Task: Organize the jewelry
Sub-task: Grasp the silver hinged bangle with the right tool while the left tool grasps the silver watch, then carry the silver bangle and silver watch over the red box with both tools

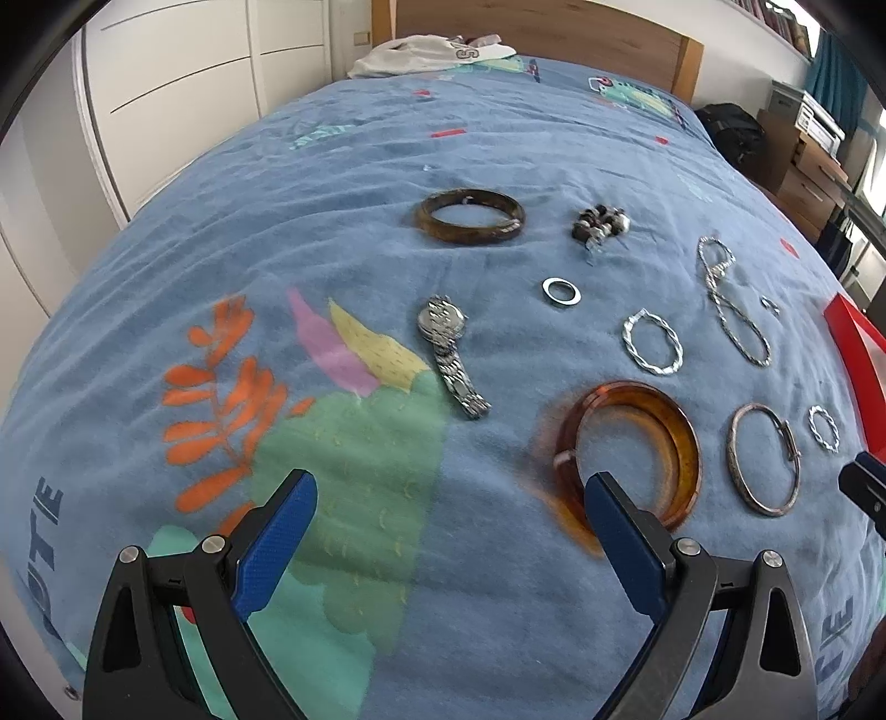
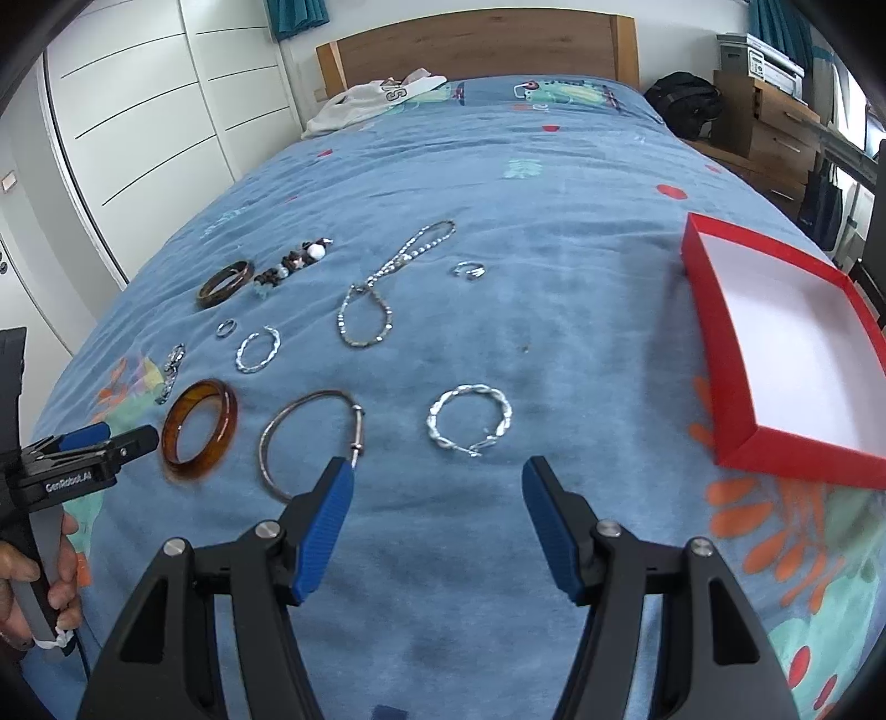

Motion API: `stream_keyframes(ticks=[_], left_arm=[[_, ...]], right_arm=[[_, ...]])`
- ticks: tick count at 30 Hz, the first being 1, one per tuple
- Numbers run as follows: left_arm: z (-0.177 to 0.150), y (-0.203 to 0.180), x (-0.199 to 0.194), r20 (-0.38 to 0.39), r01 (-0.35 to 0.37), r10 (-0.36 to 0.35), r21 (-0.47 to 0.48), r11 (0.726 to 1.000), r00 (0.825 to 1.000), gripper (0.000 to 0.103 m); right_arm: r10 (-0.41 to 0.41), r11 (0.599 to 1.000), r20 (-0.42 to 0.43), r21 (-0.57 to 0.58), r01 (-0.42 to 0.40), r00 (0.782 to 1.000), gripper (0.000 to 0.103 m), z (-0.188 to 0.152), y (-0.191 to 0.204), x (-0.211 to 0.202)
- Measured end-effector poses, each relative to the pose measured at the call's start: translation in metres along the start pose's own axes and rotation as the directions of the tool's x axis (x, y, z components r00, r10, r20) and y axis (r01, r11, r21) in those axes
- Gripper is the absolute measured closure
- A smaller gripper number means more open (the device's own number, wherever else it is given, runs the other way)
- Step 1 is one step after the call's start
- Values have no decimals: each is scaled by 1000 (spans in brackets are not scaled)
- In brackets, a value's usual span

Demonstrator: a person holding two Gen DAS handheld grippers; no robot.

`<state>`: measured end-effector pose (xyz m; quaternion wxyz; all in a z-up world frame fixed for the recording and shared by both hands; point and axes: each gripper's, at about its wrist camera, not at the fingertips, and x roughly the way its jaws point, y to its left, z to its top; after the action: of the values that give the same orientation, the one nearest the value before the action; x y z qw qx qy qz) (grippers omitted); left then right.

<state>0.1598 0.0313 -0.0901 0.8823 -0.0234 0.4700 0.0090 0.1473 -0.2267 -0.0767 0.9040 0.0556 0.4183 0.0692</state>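
Right gripper (image 2: pixel 437 493): closest to us. Its two blue fingers stand apart with only blue blanket between them. It holds nothing. The left finger tip looks very close to the thin metal bangle, but I cannot tell if they touch.
Left gripper (image 1: pixel 451 498): its blue fingers are wide apart and hold nothing. The right finger sits in front of the orange bangle's near edge. I cannot tell if it touches.
Hand (image 2: pixel 33 581): at the left edge of the right view, wrapped round the grey handle of the left gripper.
Blanket (image 2: pixel 554 277): blue, with orange leaves and green shapes. It covers the bed, and all the jewelry lies on it.
Orange bangle (image 2: pixel 200 429): see-through and shiny, just past the left gripper.
Thin metal bangle (image 2: pixel 310 437): just to the right of the orange one.
Twisted silver bracelet (image 2: pixel 470 418): straight ahead of the right gripper, not touching it.
Red box (image 2: pixel 720 343): open, white inside, off to the right, with nothing in it.
Watch (image 1: pixel 451 354): silver, lying flat, a bit further back.
Small silver hoop (image 2: pixel 257 349): behind the orange bangle.
Silver chain (image 2: pixel 387 277): long and looped.
Small ring (image 2: pixel 469 270): right of the chain.
Brown bangle (image 2: pixel 226 283): far back on the left.
Bead bracelet (image 2: pixel 296 260): dark and white beads, beside the brown bangle.
White cloth (image 2: pixel 376 97): far away, by the wooden headboard (image 2: pixel 476 44).
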Motion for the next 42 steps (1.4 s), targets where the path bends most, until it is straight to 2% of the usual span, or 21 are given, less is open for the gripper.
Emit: stream_keyframes(ticks=[8, 14, 17, 24, 27, 33, 36, 38, 39, 40, 41, 42], left_arm=[[9, 11, 0, 19, -3, 3, -12, 1000, 1000, 7], [13, 17, 4, 27, 10, -10, -18, 1000, 1000, 7], [21, 22, 10, 28, 19, -19, -29, 999, 999, 7], [43, 21, 33, 14, 38, -37, -30, 999, 999, 7], [50, 19, 49, -12, 52, -52, -23, 998, 999, 18], [56, 20, 61, -8, 48, -49, -21, 999, 999, 24], [54, 16, 59, 7, 36, -36, 4, 999, 999, 36], [51, 12, 55, 20, 34, -35, 27, 999, 999, 55], [51, 12, 54, 23, 40, -41, 32, 999, 999, 61], [51, 12, 52, 26, 48, -49, 33, 998, 998, 74], [51, 12, 51, 25, 57, -58, 31, 998, 998, 78], [51, 14, 50, 28, 58, -59, 27, 998, 998, 78]], right_arm=[[100, 995, -17, -30, -100, 995, 40, 1, 28, 6], [127, 990, -57, -49, -130, 990, 37, 4, 48, 24], [112, 991, -66, -65, -116, 991, 32, 6, 55, 32], [93, 988, -83, -113, -102, 992, 30, 8, 66, 47], [88, 989, -93, -113, -99, 992, 30, 8, 65, 52], [50, 988, -113, -137, -66, 992, 29, 10, 71, 64], [51, 989, -104, -133, -65, 993, 31, 11, 71, 67], [44, 988, -94, -144, -58, 995, 35, 11, 72, 67], [49, 988, -91, -145, -62, 995, 35, 11, 72, 66], [52, 987, -89, -144, -65, 995, 35, 11, 72, 65], [55, 987, -86, -143, -67, 995, 35, 11, 71, 64], [59, 988, -83, -141, -71, 995, 36, 11, 71, 62]])
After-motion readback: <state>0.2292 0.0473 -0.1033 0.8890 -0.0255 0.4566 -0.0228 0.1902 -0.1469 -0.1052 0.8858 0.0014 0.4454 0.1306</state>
